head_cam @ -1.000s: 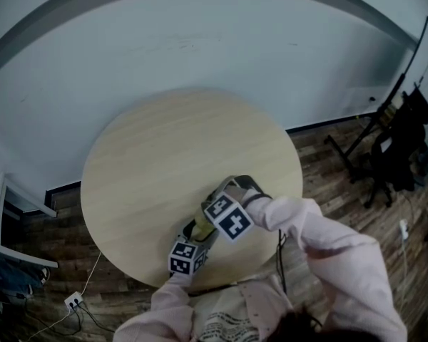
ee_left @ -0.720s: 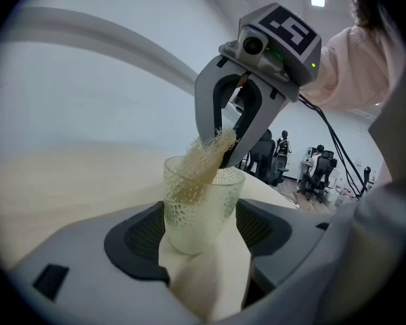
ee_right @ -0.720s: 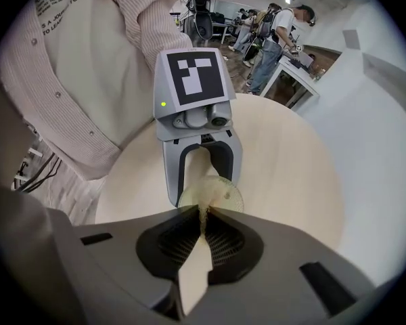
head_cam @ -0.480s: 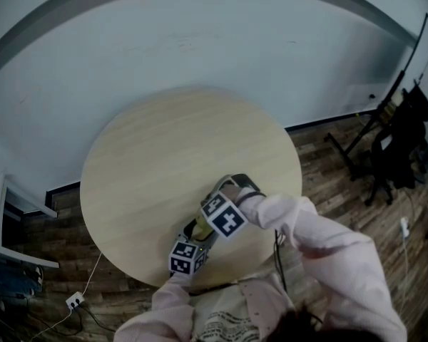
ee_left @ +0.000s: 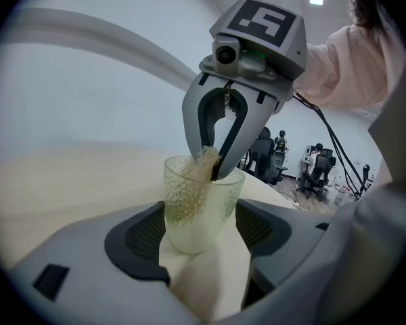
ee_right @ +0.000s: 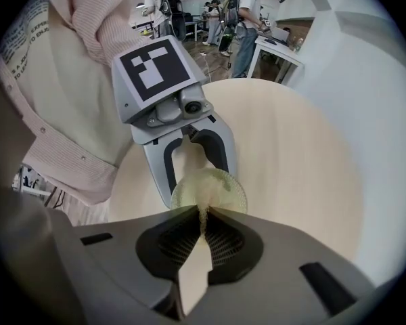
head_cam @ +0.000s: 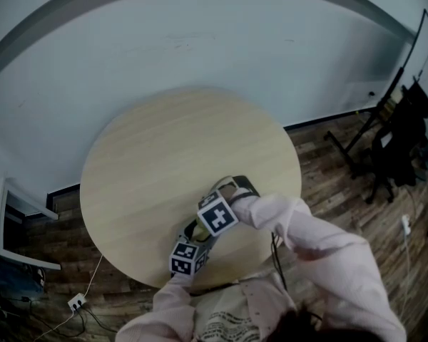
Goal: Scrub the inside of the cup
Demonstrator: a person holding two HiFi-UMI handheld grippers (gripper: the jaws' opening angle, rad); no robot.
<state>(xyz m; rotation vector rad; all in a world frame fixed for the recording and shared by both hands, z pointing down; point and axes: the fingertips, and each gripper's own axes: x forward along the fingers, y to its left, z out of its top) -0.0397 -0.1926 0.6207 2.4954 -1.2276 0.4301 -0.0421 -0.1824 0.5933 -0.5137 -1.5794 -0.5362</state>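
The left gripper (ee_left: 201, 225), spread wide, clamps the cup (ee_left: 195, 205) over the table (head_cam: 164, 155). The right gripper (ee_right: 203, 225) pinches a scrubber (ee_left: 204, 162) inside it. Chairs (ee_left: 317, 171) stand beyond.

Clamps a dimpled yellow-green cup (ee_left: 201, 208) upright between the wide-set jaws of the left gripper (ee_left: 199, 234), a pale table (ee_left: 68, 175) behind. Dips a pale scrubber (ee_left: 204, 162), pinched by the right gripper (ee_left: 213, 171), into its mouth.

The cup (ee_left: 201, 202) sits between the jaws of the left gripper (ee_left: 201, 230), over the near part of the bench (head_cam: 164, 148). The right gripper (ee_right: 203, 225) enters from above, pinching a scrubbing pad (ee_left: 204, 160) that reaches inside the cup.
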